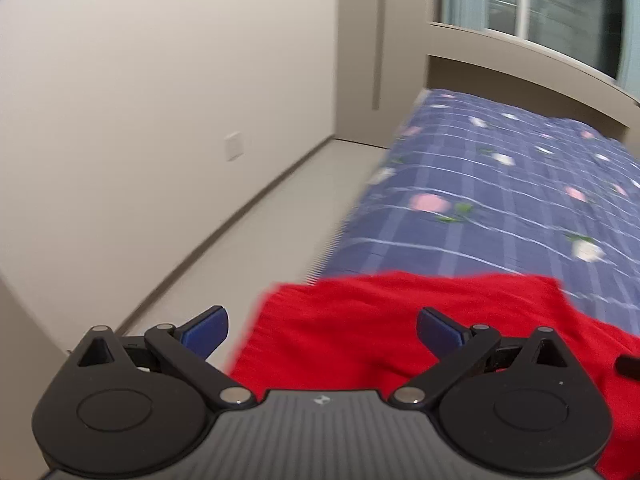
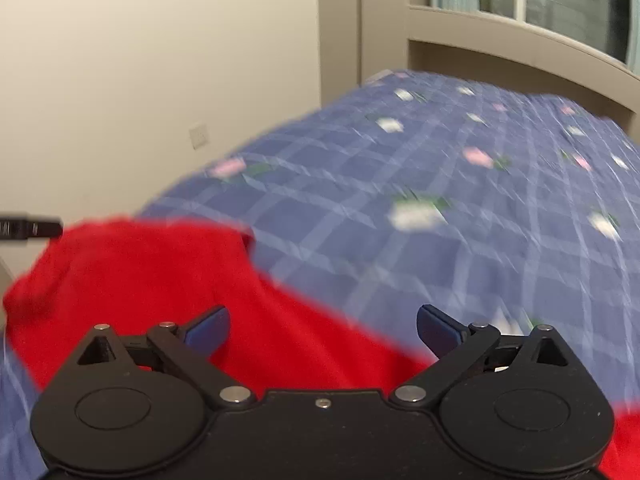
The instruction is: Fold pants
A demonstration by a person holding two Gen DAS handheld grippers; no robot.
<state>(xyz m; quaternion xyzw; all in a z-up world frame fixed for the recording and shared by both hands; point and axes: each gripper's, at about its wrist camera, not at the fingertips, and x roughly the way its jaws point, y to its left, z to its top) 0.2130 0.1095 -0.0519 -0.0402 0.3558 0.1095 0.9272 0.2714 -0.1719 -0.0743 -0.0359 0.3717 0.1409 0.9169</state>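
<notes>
The left hand-held gripper [image 1: 322, 330] hovered with its blue-padded fingers [image 1: 206, 332] spread wide apart, gripping nothing, above the near edge of the red pants [image 1: 400, 320]. The right hand-held gripper [image 2: 323, 330] likewise had its fingers [image 2: 438, 330] apart and empty, over the same garment. The red pants [image 2: 160, 280] lay on the bed [image 1: 500, 192], one edge reaching past the mattress side toward the floor [image 1: 248, 248]. Beyond stretched the blue checked floral bedcover [image 2: 440, 168], a beige wall [image 1: 160, 80] with a socket plate [image 1: 233, 146], and a window [image 1: 540, 4] above the headboard. Both views were blurred.
</notes>
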